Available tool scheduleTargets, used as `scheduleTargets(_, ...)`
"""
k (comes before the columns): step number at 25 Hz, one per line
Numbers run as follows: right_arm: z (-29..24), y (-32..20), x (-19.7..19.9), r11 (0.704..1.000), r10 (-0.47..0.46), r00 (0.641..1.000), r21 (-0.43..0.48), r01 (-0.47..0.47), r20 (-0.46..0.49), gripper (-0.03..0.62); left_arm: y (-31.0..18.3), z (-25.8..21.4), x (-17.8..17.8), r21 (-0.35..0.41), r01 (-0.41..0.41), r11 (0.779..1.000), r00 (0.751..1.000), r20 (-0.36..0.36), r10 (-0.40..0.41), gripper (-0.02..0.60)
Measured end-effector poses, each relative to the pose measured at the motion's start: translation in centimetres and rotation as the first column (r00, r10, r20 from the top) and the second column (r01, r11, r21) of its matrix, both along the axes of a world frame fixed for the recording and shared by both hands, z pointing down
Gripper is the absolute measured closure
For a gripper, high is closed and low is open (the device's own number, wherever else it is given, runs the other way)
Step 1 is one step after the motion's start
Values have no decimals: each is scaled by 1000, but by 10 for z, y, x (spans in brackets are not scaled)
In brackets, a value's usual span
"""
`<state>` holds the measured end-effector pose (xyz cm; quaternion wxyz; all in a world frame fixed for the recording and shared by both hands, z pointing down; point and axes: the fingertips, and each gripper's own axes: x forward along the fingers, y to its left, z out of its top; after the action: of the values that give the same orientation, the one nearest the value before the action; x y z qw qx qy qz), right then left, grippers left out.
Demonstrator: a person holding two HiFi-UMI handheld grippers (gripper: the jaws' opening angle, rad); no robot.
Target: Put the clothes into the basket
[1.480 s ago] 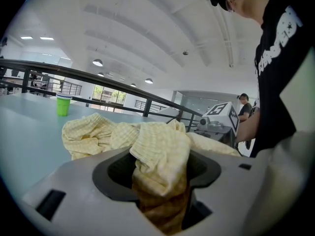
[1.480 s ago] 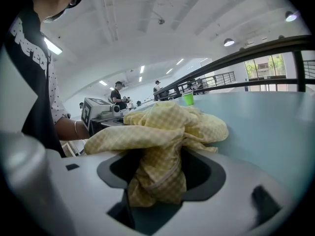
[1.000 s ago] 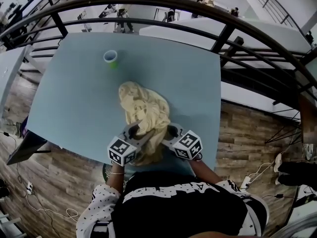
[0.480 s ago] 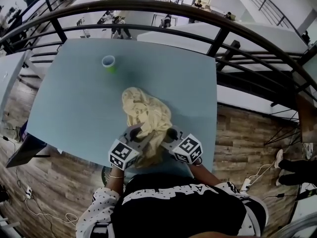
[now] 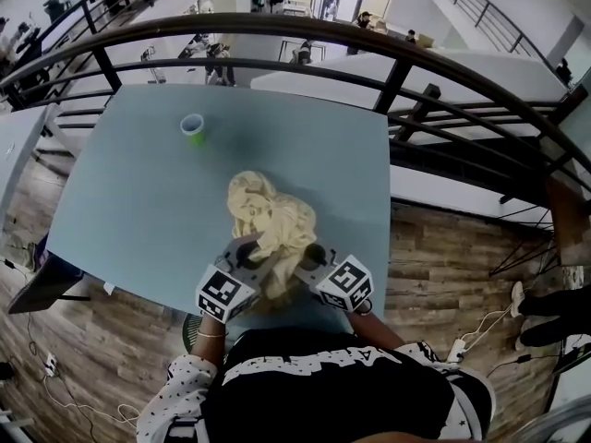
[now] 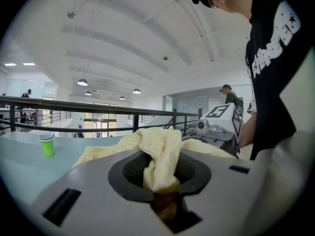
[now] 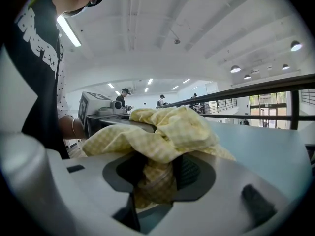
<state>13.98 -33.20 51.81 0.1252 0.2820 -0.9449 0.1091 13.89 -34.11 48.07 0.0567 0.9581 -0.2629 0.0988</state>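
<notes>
**Lifting the yellow garment on two grips**

I had the yellow garment (image 5: 268, 218) by its near end. It was bunched on the table (image 5: 138, 183) close to the near edge, right in front of me. My left gripper (image 6: 160, 170) had just been closing, and a thick fold of the fabric sat pinched between its pads. My right gripper (image 7: 158, 173) had just been closing too, on a wad of the same fabric that filled the gap between its pads. I judged that grip the looser of the two, since the bundle there was fat. The two grippers stood just beside each other, left and right of the same bunch. The rest of the garment lay heaped on the table beyond them, toward the far side. A green cup (image 5: 193, 126) stood well apart at the far left.

The step, as I read it, was the lift. To do it well I needed both grips firm before they took weight. Then I had to raise both together and level, so that neither pulled the fabric out of the other. The far heap would trail, so I reckoned on going high enough for it to leave the table rather than drag. No view showed me the basket plainly, so I had to find it before swinging across, and lower the hanging part in first
</notes>
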Motion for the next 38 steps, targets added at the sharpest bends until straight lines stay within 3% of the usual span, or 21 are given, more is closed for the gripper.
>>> scheduleTargets(24,-67,50,88,993,-11,1000,120,8,21,424,53,-68,87,86,45,995,999,-24,-43,486)
scheduleTargets(29,-71,59,96,992,1,1000,129,-5,31,425,63,-73,96,91,34,995,999,-2,-34,485)
scheduleTargets(38,-76,52,100,990,31,999,138,-34,23,425,55,-76,99,67,30,997,999,-47,-27,486)
